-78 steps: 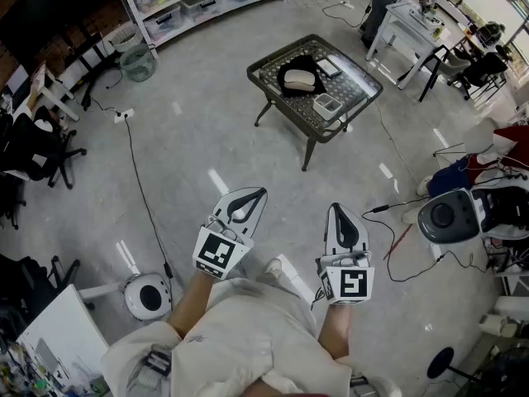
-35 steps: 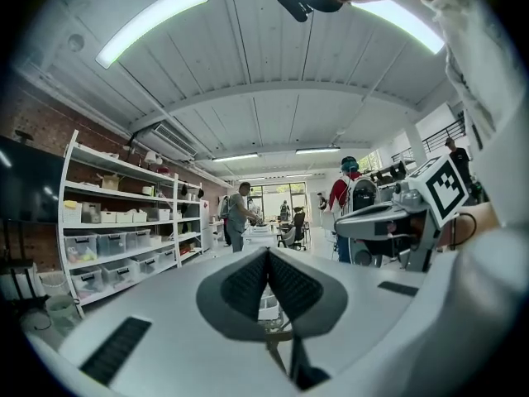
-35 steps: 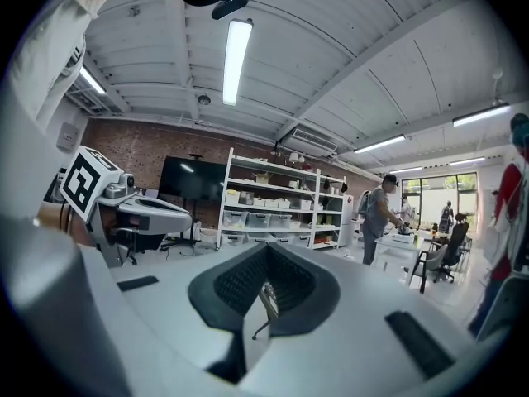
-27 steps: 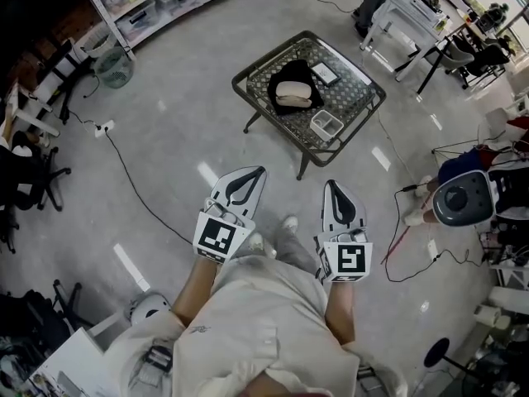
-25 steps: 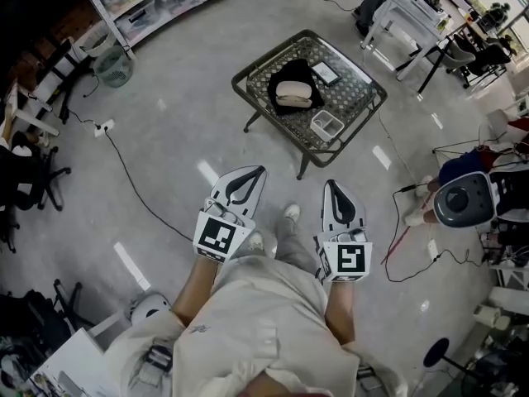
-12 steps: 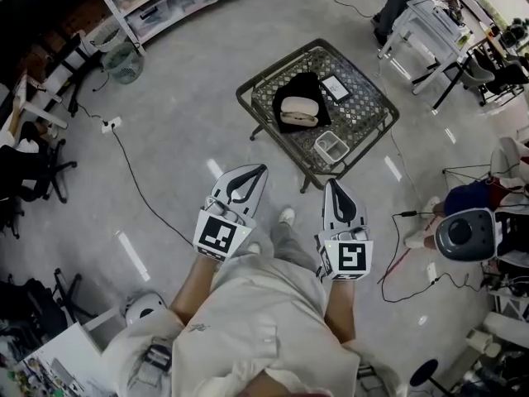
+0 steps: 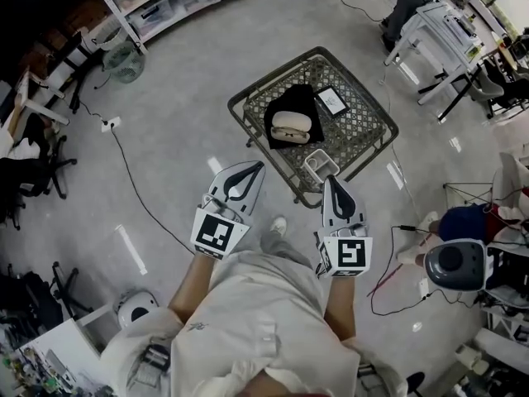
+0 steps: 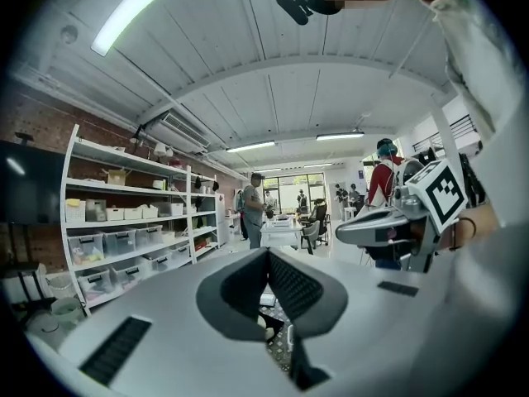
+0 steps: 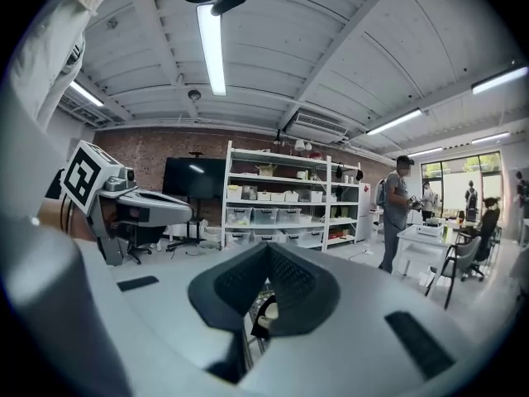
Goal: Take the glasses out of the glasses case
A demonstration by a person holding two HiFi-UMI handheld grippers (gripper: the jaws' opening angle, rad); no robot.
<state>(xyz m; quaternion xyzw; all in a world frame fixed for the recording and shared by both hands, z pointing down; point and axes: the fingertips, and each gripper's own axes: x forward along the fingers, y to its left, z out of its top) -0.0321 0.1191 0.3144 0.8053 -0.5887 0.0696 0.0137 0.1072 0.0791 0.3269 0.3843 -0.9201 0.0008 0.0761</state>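
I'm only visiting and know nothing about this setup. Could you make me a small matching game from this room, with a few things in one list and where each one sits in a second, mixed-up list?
Things:
1. glasses case
2. small box
3. bin
4. power strip

Places:
A. on the floor beside the shelves
B. on the black cloth
C. on the floor, at the end of a black cable
D. at the edge of the table nearest the person

Pairs: 1-B, 2-D, 3-A, 4-C.
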